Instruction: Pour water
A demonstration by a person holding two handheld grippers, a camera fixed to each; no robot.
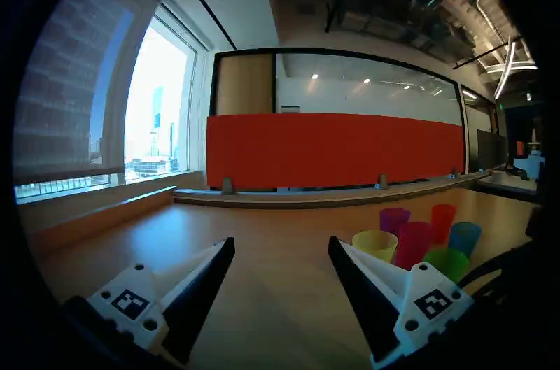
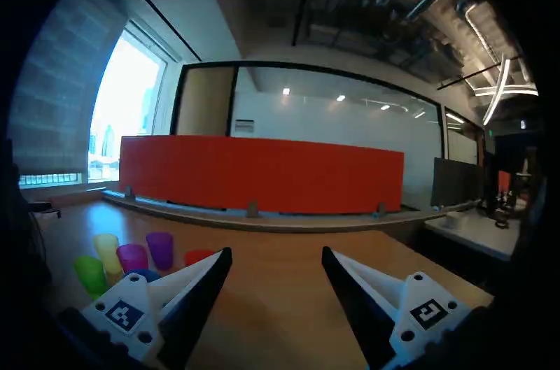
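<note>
- Hovering above the pale wooden worktop (image 1: 280, 219), the left gripper (image 1: 281, 240) spreads its jaws wide, empty.
- The right gripper (image 2: 276, 251) holds its jaws wide too, gripping nothing.
- A cluster of coloured plastic cups (image 1: 414, 240) stands on the worktop, right of the left gripper and left of the right gripper.

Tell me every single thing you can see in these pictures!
Plastic drinking cups: six; yellow, purple, pink, red, blue and green; bunched together on the table, right of the left gripper.
Wooden table: one; light brown; under the cups.
Long divider panel: one; red; along the table's far edge.
Big window: one; bright; on the left wall.
Flat monitor: one; dark; far right, past the panel.
Left gripper: one; white and black; open over the table, holding nothing.
Right gripper: one; white and black; open, holding nothing.
</note>
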